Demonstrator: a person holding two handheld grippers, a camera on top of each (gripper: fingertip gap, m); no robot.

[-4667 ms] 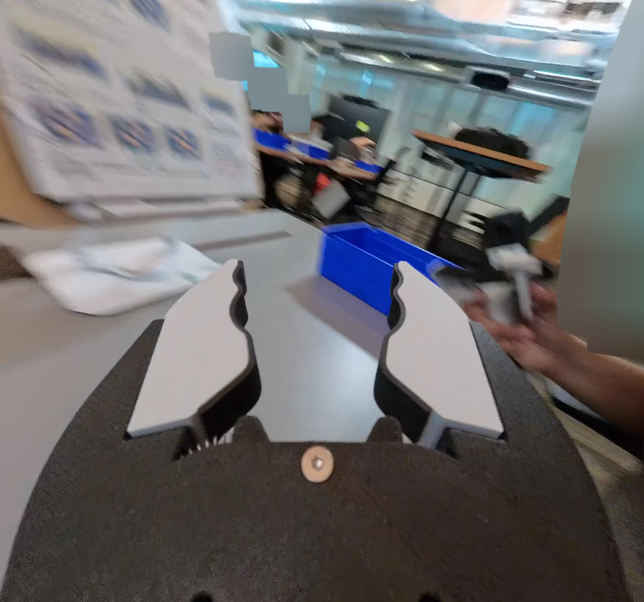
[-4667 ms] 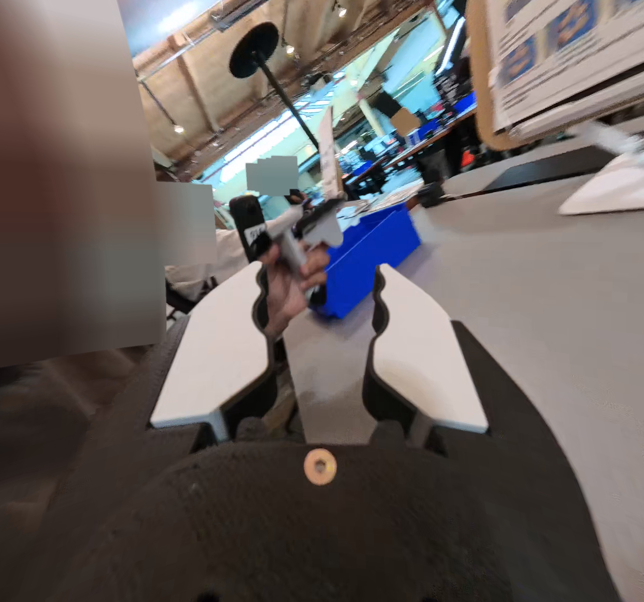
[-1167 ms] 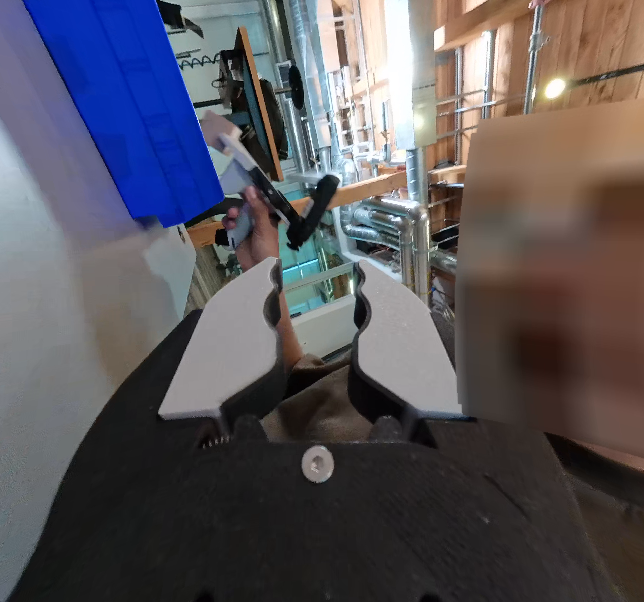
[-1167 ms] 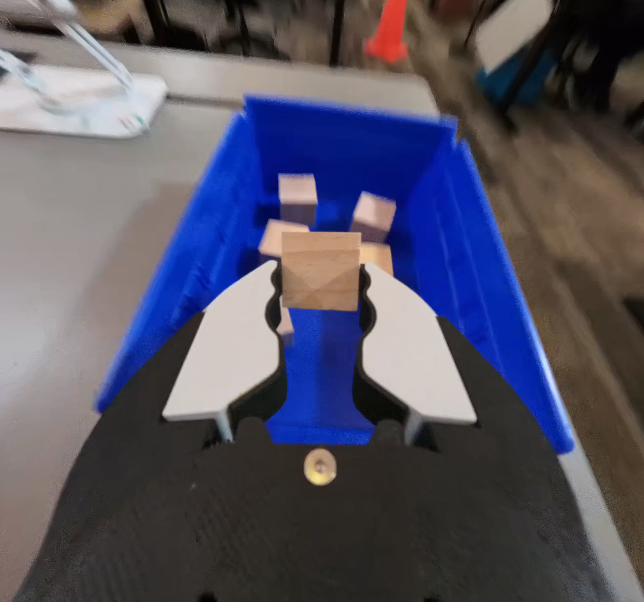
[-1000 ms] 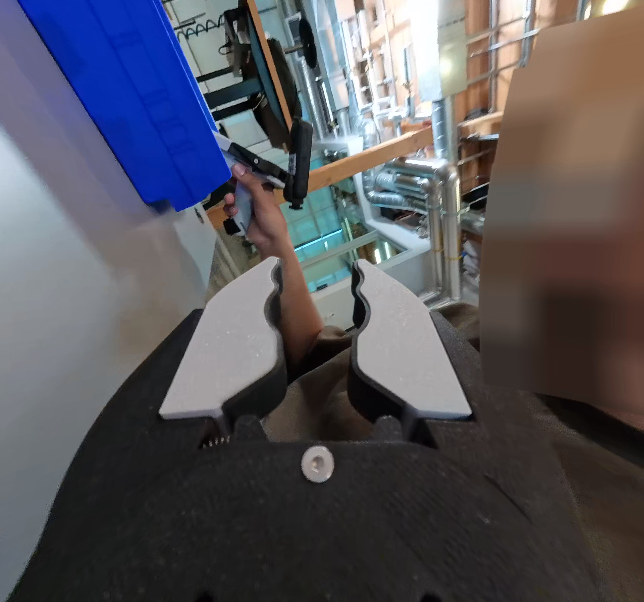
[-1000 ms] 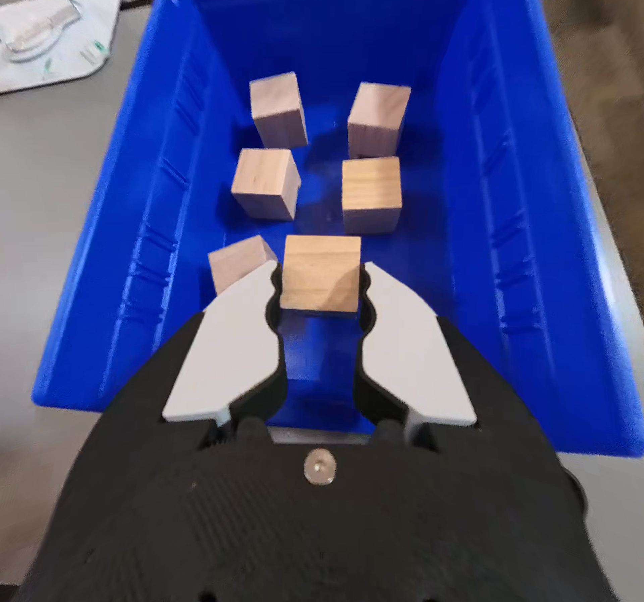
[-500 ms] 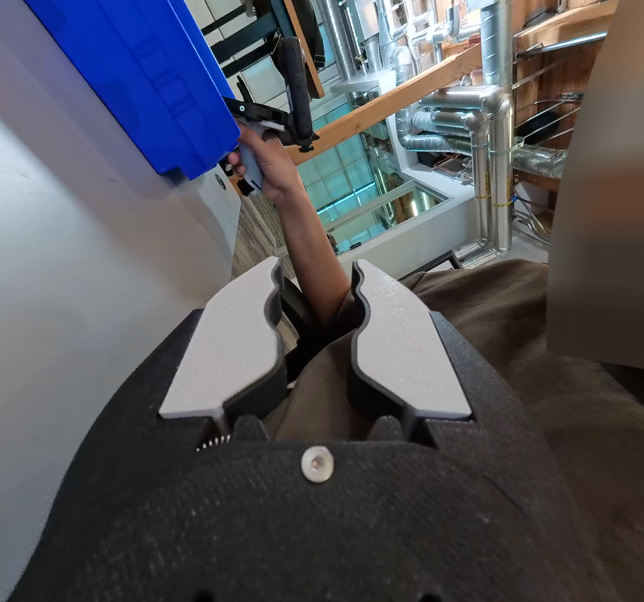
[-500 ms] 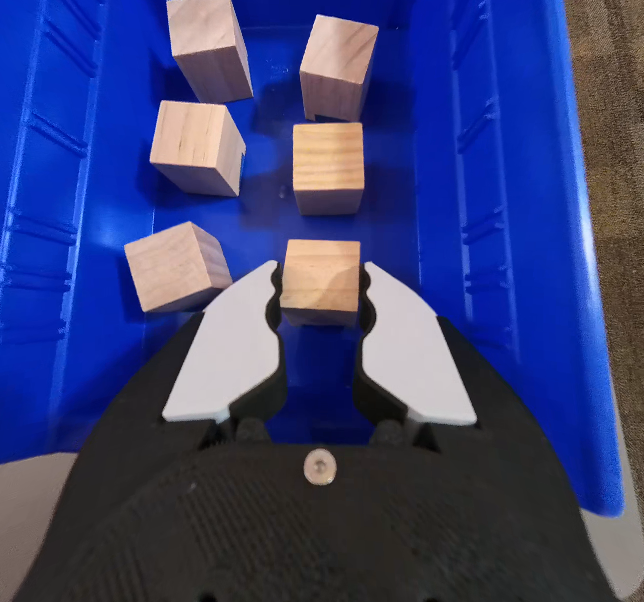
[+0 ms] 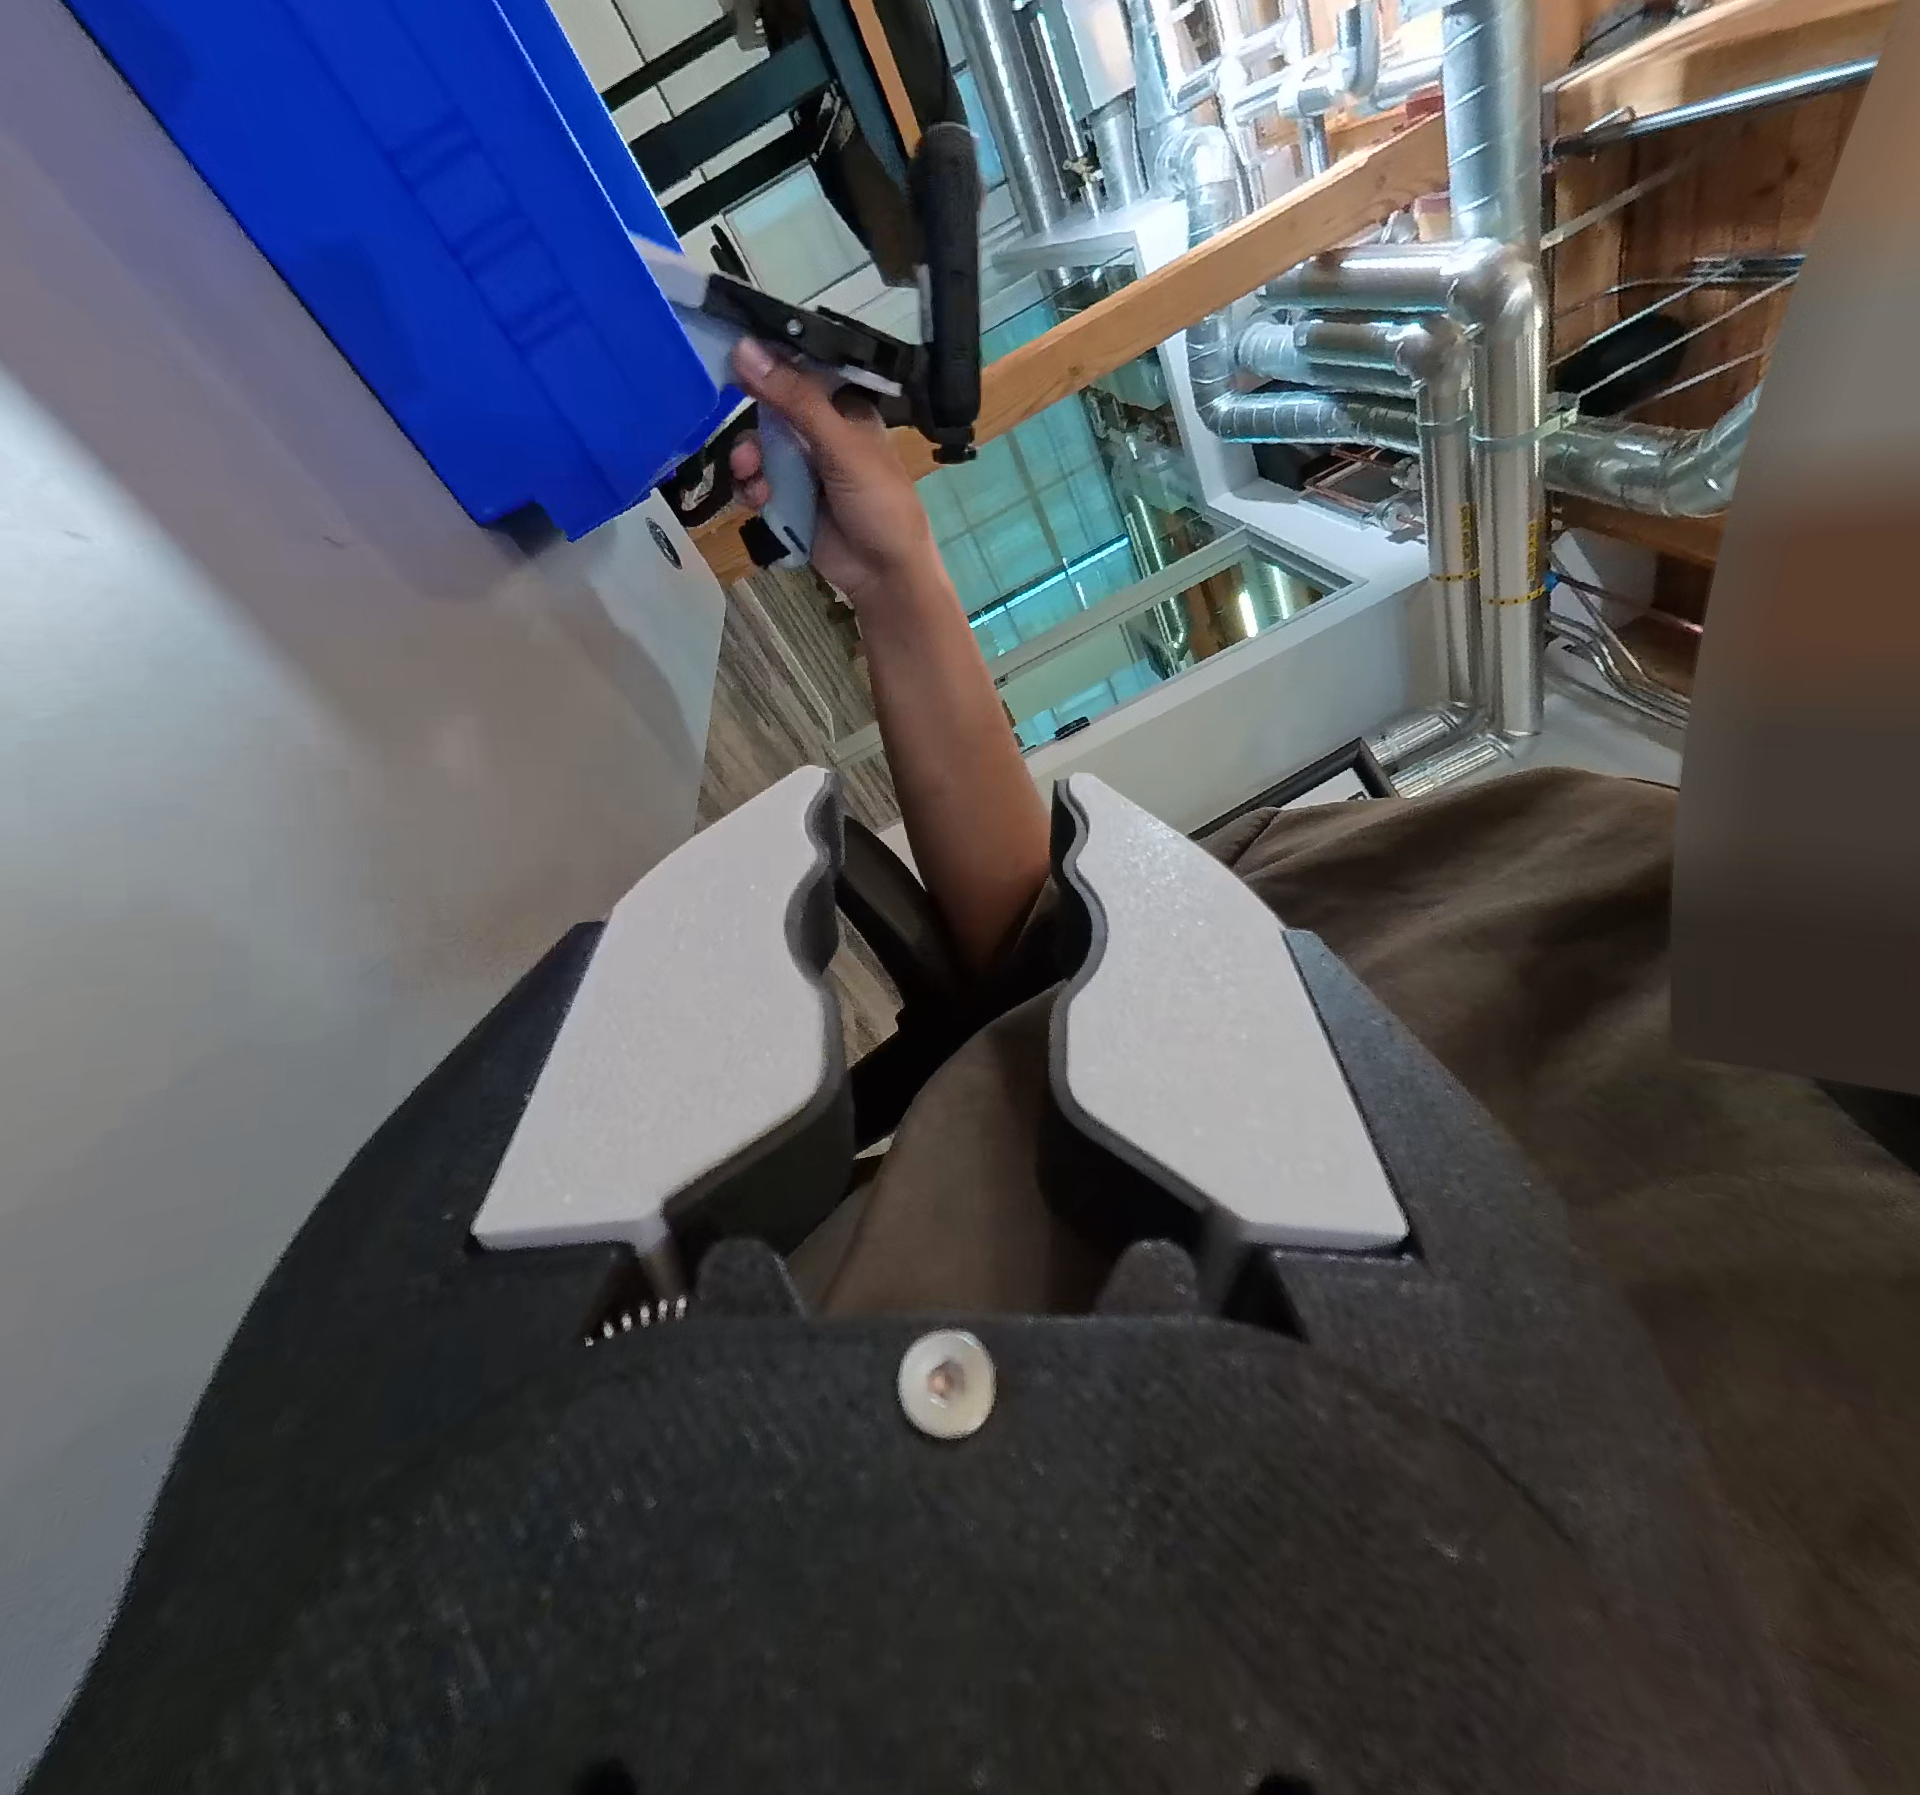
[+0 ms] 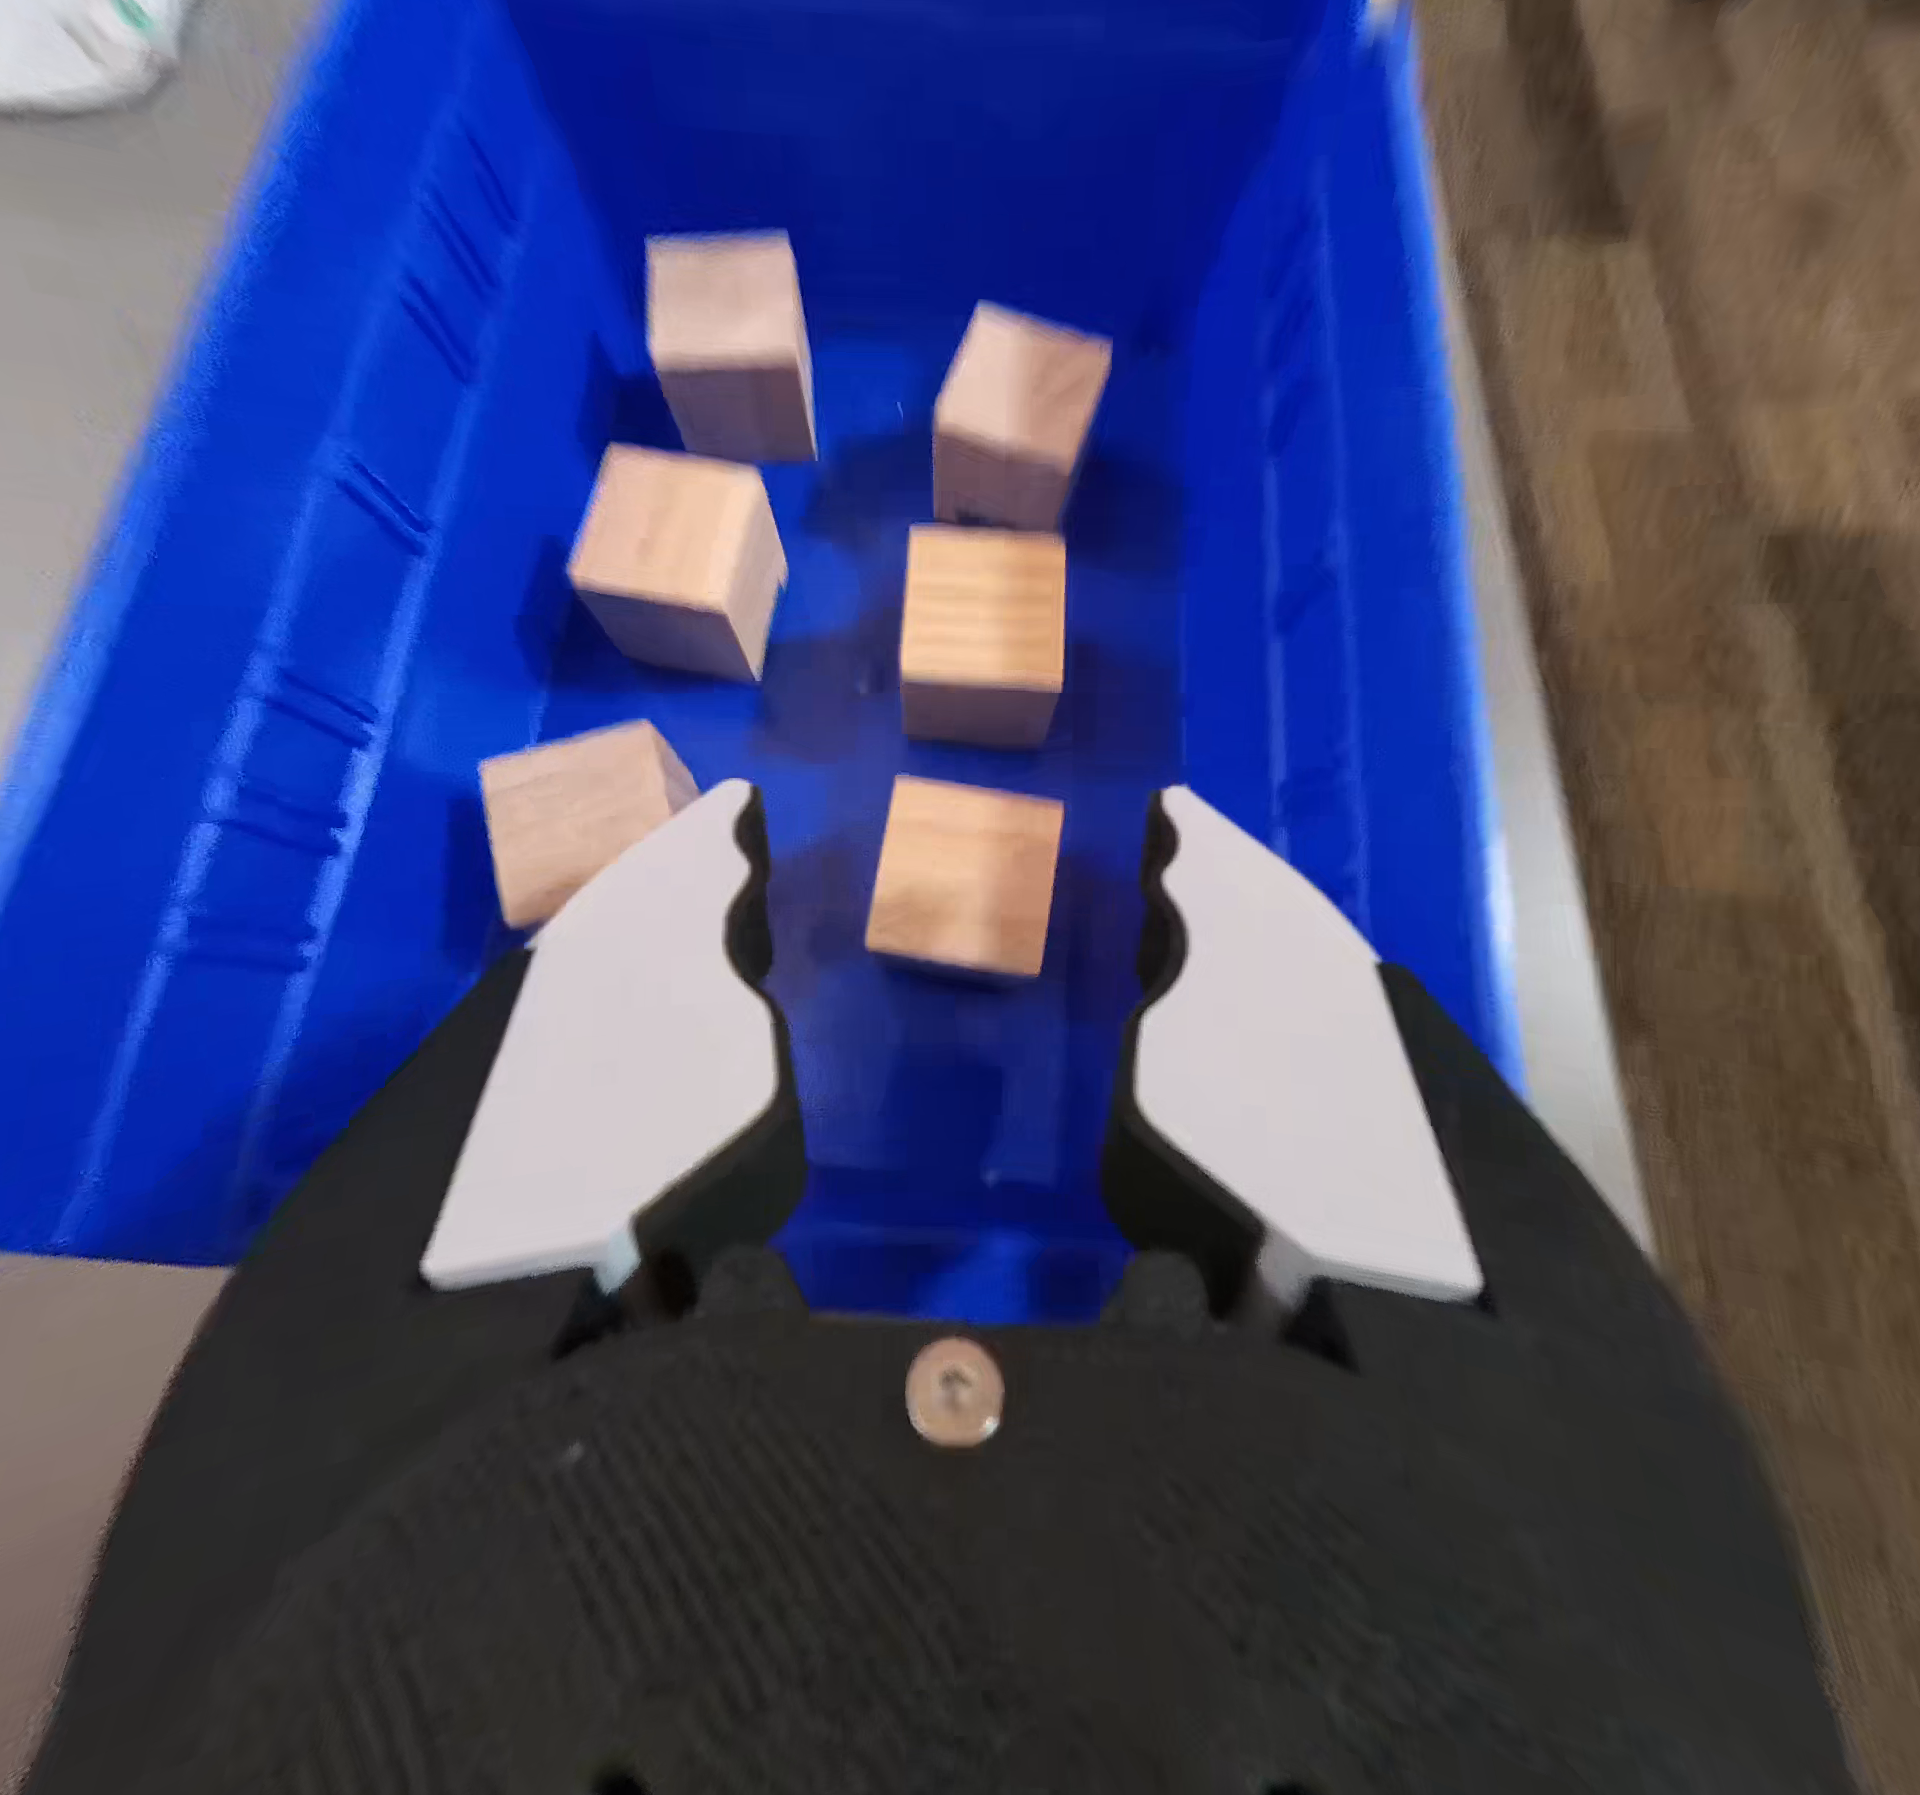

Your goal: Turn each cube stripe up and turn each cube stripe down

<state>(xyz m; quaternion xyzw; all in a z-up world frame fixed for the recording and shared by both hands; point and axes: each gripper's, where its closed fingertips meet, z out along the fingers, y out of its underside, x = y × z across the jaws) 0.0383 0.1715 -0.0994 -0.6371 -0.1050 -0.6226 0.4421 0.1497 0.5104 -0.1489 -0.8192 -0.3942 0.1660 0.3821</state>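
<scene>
Several plain wooden cubes lie in two rows on the floor of a blue bin (image 10: 312, 602); no stripe shows on any face. The nearest cube (image 10: 966, 872) rests free on the bin floor, just beyond and between my right fingers. My right gripper (image 10: 954, 798) is open and empty, held above the near end of the bin. My left gripper (image 9: 945, 789) is rolled sideways off to the side of the bin (image 9: 364, 135), its fingers a little apart with nothing between them. The right gripper also shows in the left wrist view (image 9: 831, 343), held by a hand at the bin's rim.
The bin stands on a grey table (image 9: 208, 810) close to its right edge, with wooden floor (image 10: 1714, 602) beyond. A white object (image 10: 73, 0) lies on the table to the far left of the bin. A person's arm (image 9: 935, 706) and brown clothing fill the left wrist view's middle.
My right gripper has opened and let go of the cube, which now rests on the bin floor, and it has drawn back a little. The left gripper has hardly moved.
</scene>
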